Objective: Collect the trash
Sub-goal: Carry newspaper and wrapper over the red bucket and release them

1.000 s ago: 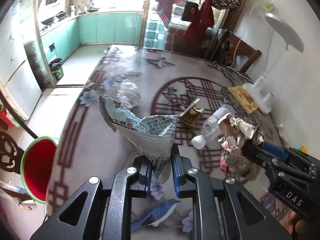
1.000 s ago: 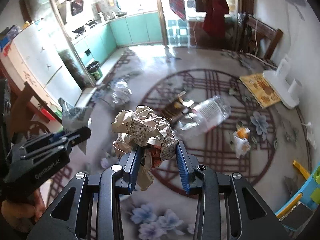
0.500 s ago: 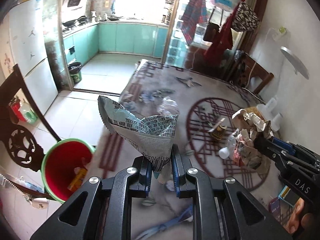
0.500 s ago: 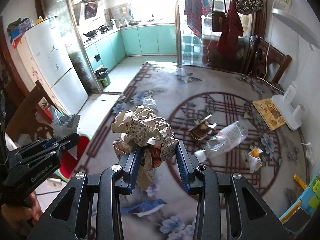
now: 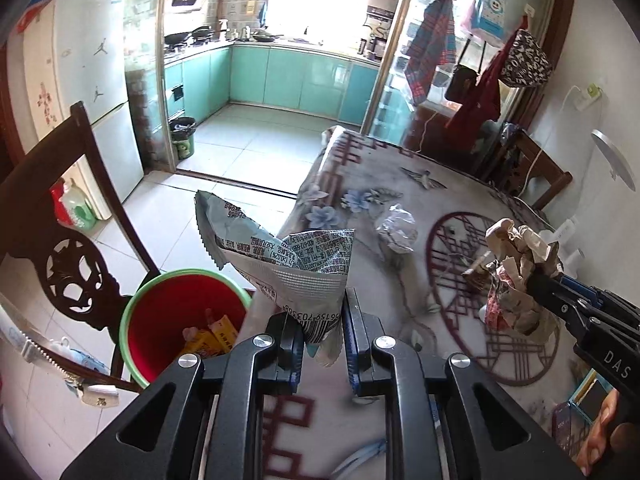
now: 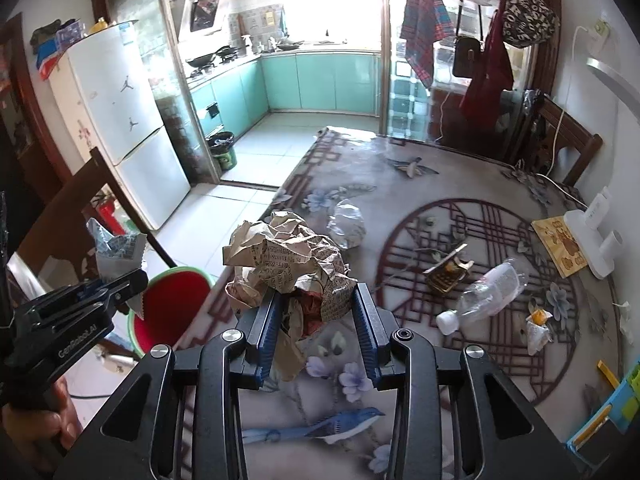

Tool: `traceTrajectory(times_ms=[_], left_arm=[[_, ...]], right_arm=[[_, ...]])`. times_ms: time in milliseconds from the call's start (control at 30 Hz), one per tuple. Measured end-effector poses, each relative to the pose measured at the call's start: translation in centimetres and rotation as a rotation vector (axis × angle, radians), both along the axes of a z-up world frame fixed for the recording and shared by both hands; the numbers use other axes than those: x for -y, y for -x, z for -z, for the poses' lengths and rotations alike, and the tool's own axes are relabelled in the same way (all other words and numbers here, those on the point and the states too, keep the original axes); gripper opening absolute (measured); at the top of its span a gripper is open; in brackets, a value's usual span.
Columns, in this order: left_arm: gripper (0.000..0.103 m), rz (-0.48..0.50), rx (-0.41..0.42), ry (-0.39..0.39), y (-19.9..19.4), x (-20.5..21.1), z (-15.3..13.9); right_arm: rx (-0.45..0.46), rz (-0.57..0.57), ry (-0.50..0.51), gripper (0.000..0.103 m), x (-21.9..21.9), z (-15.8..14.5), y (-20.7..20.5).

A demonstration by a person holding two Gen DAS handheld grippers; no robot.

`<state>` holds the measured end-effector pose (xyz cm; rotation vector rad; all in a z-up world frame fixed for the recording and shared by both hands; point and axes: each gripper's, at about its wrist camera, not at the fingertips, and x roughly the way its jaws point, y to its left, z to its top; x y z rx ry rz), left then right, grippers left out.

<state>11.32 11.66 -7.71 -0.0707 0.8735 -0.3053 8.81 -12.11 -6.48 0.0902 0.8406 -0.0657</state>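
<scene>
My left gripper (image 5: 320, 334) is shut on a grey printed snack wrapper (image 5: 280, 256) and holds it over the table's left edge, just right of a red bin with a green rim (image 5: 180, 320) on the floor. The bin holds some yellow packaging. My right gripper (image 6: 316, 328) is shut on a crumpled ball of brown paper (image 6: 286, 264) above the table. The bin also shows in the right wrist view (image 6: 172, 312), and the left gripper with the wrapper (image 6: 116, 252) stands over it.
On the patterned tablecloth (image 6: 440, 200) lie a crumpled clear plastic wad (image 6: 346, 228), a brown box (image 6: 446, 272), a clear bottle (image 6: 484, 296) and a small wrapper (image 6: 536, 326). A dark wooden chair (image 5: 60, 232) stands beside the bin. A white lamp base (image 6: 592, 236) is at the right.
Both grippers have moved back and to the left with their trash. The red bin has come closer and now lies just left of the left gripper.
</scene>
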Motion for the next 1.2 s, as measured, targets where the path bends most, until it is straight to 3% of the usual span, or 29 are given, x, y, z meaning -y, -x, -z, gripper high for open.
traceTrajectory(times_ms=[967, 1200], left_arm=[[0.015, -0.178, -0.058, -0.006, -2.4, -13.2, 3.3], [0.015, -0.190, -0.119, 0.002, -3.6, -15.5, 5.6]], right_arm=[[-0.038, -0.153, 0.020, 0.034, -11.0, 1.7, -4.8], [-0.073, -0.183, 0.011, 0.035, -13.4, 3.1, -6.0]])
